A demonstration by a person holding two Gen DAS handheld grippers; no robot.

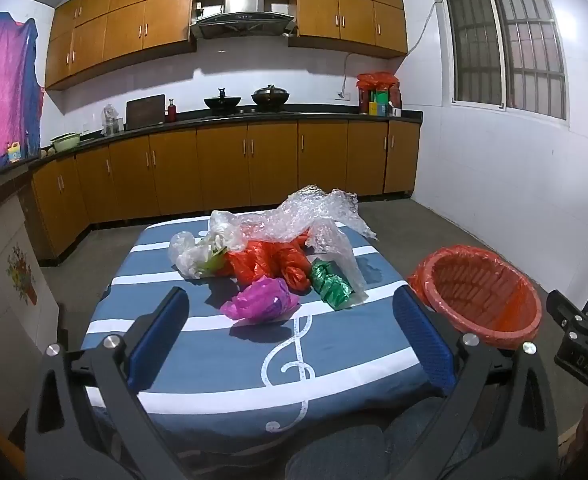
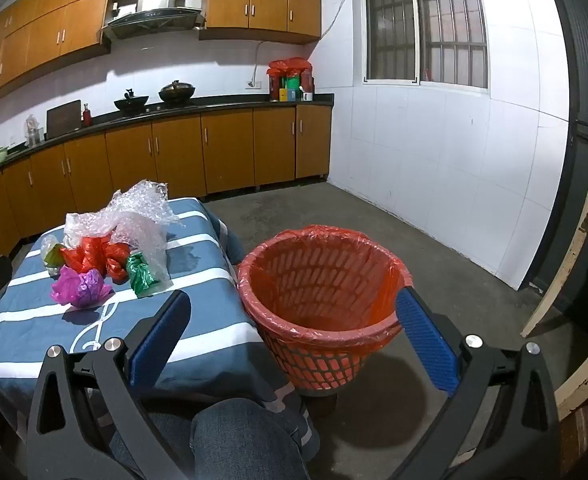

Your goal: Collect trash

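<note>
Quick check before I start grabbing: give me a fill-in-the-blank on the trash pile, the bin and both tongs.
1. The crumpled purple plastic wrapper lies on the ____-striped blue tablecloth.
2. The orange mesh basket is lined with an ____ plastic bag.
3. The left tongs and right tongs both stand ____.
4. The clear bubble wrap lies on the pile's ____ side.

Missing: white; orange; open; far

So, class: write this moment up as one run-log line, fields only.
left gripper: open, empty | right gripper: open, empty | trash pile: on table, untouched | basket: lined, empty, on floor beside table
</note>
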